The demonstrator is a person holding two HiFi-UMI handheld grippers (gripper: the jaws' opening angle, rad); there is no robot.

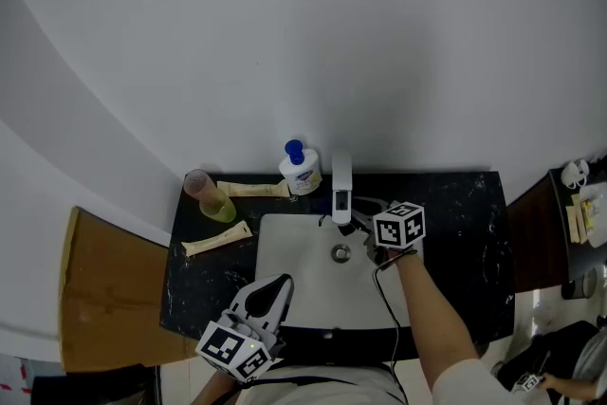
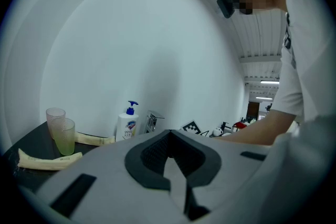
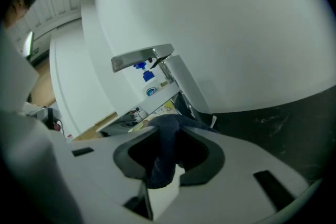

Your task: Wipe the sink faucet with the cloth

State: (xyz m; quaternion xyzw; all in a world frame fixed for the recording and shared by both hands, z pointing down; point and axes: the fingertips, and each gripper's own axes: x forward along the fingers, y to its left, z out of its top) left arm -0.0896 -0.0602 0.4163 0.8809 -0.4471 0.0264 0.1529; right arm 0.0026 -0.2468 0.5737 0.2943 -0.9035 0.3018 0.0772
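A chrome faucet (image 1: pixel 341 190) stands at the back rim of the white sink (image 1: pixel 294 251). My right gripper (image 1: pixel 360 225) is just right of the faucet's base, shut on a dark blue cloth (image 3: pixel 163 149) that hangs between its jaws. In the right gripper view the faucet (image 3: pixel 142 57) rises close ahead, tilted, with the cloth's top near its base. My left gripper (image 1: pixel 270 287) hovers over the sink's front left part, jaws together and empty. In the left gripper view the faucet (image 2: pixel 153 122) is far ahead.
A blue-capped soap bottle (image 1: pixel 300 168) stands left of the faucet. A greenish cup (image 1: pixel 207 194) and two cream tubes (image 1: pixel 216 240) lie on the black counter (image 1: pixel 465 223) at left. A wooden board (image 1: pixel 104 289) adjoins the counter's left side. The drain (image 1: pixel 340 253) shows in the basin.
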